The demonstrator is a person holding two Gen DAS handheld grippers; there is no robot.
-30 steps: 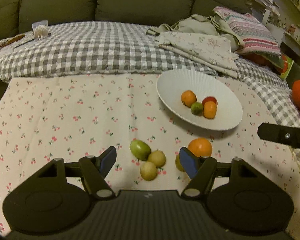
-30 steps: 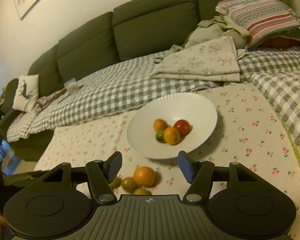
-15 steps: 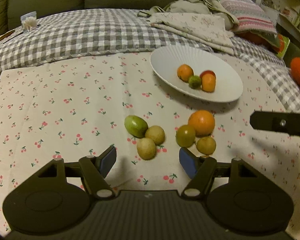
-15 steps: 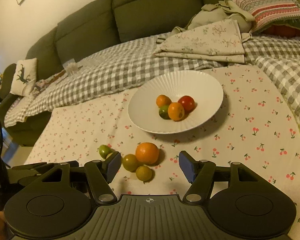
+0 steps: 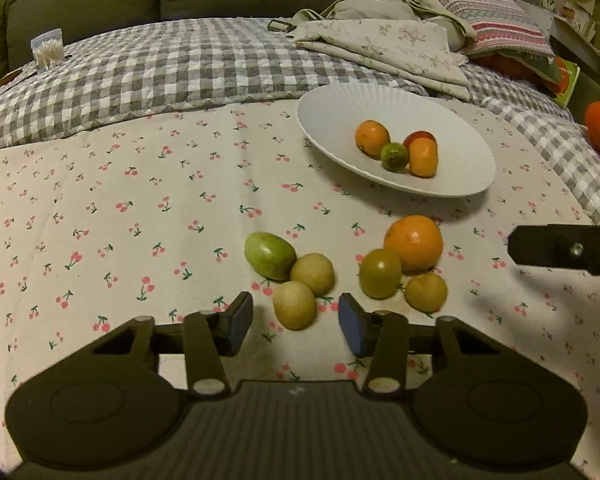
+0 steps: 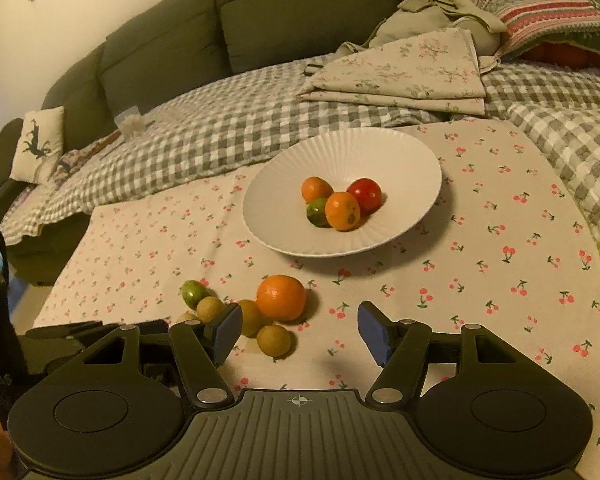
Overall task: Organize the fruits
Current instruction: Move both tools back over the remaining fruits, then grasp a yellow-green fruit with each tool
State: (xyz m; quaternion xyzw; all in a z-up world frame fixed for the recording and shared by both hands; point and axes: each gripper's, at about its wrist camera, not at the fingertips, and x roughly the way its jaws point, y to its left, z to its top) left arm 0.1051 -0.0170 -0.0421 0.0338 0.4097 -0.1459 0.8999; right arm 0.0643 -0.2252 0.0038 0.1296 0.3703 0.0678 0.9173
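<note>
A white ribbed plate (image 5: 328,116) (image 6: 400,152) holds two small oranges, a lime and a red fruit. On the cherry-print cloth in front of it lie a large orange (image 5: 414,243) (image 6: 281,297), a green tomato (image 5: 380,273), a green oval fruit (image 5: 270,255) and three small yellow-green fruits, the nearest (image 5: 294,310) just ahead of my left gripper (image 5: 296,322). The left gripper is open and empty. My right gripper (image 6: 298,334) is open and empty, just behind a small yellow-green fruit (image 6: 274,340). One right finger shows in the left wrist view (image 5: 564,249).
The cherry-print cloth (image 5: 100,208) lies on a grey checked blanket (image 5: 160,64) in front of a dark green sofa (image 6: 220,28). Folded floral linen (image 6: 412,68) and a striped pillow (image 6: 532,4) lie behind the plate. A box of cotton swabs (image 5: 48,48) stands far left.
Both grippers have moved forward and down toward the loose fruits on the cloth, which now look larger and closer to the fingertips. Both stay open. No fruit has moved.
</note>
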